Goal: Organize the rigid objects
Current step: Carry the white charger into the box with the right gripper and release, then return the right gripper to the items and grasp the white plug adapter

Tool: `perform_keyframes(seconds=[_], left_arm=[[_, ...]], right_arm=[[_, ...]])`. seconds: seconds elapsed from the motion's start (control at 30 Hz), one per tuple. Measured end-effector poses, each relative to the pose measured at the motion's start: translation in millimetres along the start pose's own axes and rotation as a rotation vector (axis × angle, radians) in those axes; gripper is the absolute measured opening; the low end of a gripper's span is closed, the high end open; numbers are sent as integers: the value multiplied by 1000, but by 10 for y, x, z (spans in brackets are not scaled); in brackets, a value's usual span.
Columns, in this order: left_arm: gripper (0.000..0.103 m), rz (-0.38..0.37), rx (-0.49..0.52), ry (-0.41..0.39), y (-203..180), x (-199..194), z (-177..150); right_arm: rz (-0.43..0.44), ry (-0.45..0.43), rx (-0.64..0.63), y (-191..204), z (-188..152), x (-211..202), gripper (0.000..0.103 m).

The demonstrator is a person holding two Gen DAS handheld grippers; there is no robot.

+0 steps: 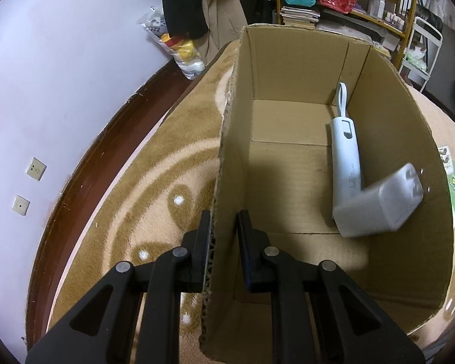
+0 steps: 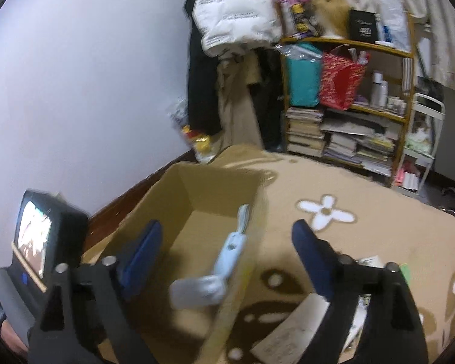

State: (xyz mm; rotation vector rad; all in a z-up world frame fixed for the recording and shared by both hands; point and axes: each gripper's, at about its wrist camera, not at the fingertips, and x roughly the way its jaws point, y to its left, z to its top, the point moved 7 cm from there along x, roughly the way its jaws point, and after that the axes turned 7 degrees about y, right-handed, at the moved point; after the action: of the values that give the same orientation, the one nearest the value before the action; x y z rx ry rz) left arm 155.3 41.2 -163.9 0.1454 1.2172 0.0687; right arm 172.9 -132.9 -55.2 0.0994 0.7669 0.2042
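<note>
The left claw straddles the near-left wall of the cardboard box: one finger lies outside the wall and the other finger inside it. The outer finger presses against the corrugated edge, while a narrow gap shows at the inner one, so the pictures do not establish whether the wall is clamped. The box stands open-topped on a tan carpet with a darker swirl pattern. Ahead and to the right of the left claw, inside the box, a pale blue handheld appliance lies on the box floor beside the right wall, its thin loop end pointing toward the far corner. Its grey blocky end is raised toward the right wall and appears motion-blurred. The right claw is released, its blue-padded fingers spread wide with nothing between them. It hangs above the box's right wall, with the appliance directly ahead of and below it. To the left of the right claw, the left gripper's rear unit with a lit screen is visible. Farther ahead of the right claw stands a wooden shelf loaded with stacked books and a red bag.
</note>
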Motion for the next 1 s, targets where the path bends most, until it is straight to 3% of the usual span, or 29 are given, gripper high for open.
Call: perform_keyframes(seconds=[0.07,0.5,1.0], left_arm=[[16,0,0,0,-4,-1,-5],[17,-2,-2,3,28,10,2],[17,6,5,3,17,19,-4]], right_arm=[[-27,3,18,-120,16,3,103],[-183,64,153,-1097,-79,180,103],[-210,157,327,-1880,-383,413,103]])
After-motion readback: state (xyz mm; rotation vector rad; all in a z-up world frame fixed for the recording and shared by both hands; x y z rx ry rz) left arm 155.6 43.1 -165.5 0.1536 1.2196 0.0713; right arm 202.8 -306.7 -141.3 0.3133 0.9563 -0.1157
